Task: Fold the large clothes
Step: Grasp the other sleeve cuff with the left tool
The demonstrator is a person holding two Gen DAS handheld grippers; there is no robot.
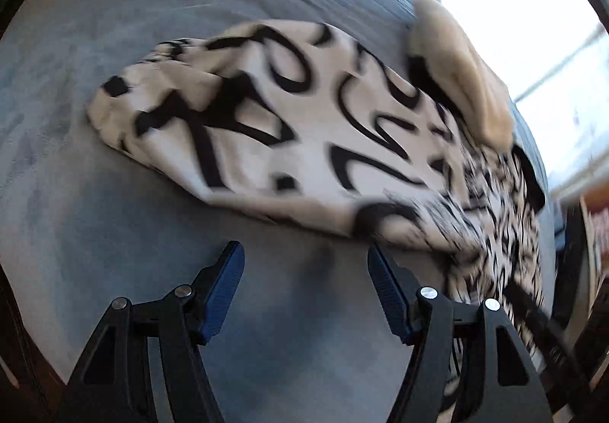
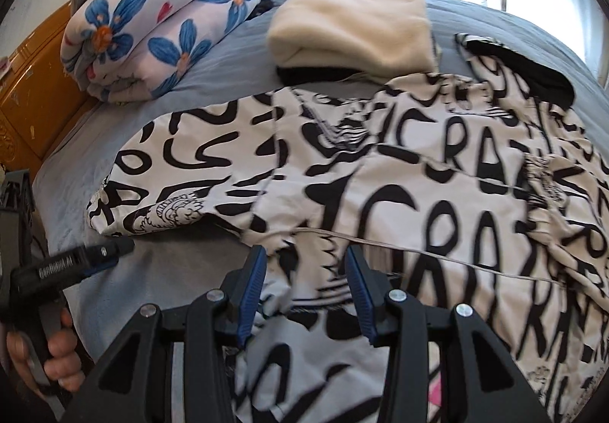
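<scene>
A large white garment [image 2: 418, 194] with bold black lettering lies spread on a grey bed [image 2: 228, 61], one sleeve [image 2: 171, 175] stretched out to the left. My right gripper [image 2: 305, 250] hovers over its near edge. The jaws stand apart, the cloth lies between and under them, and the pads do not press on it. In the left wrist view the same garment [image 1: 289, 126] lies ahead, blurred. My left gripper [image 1: 304, 248] is open over bare grey sheet [image 1: 95, 194], nothing between its fingers. The right wrist view shows the left gripper [image 2: 118, 248] held by a hand [image 2: 57, 354], just short of the sleeve.
A folded cream garment [image 2: 354, 31] lies beyond the printed one, and appears in the left wrist view [image 1: 464, 69]. A rolled quilt with blue flowers [image 2: 160, 12] sits at the back left. An orange cabinet [image 2: 34, 80] stands by the bed's left side. A bright window is behind.
</scene>
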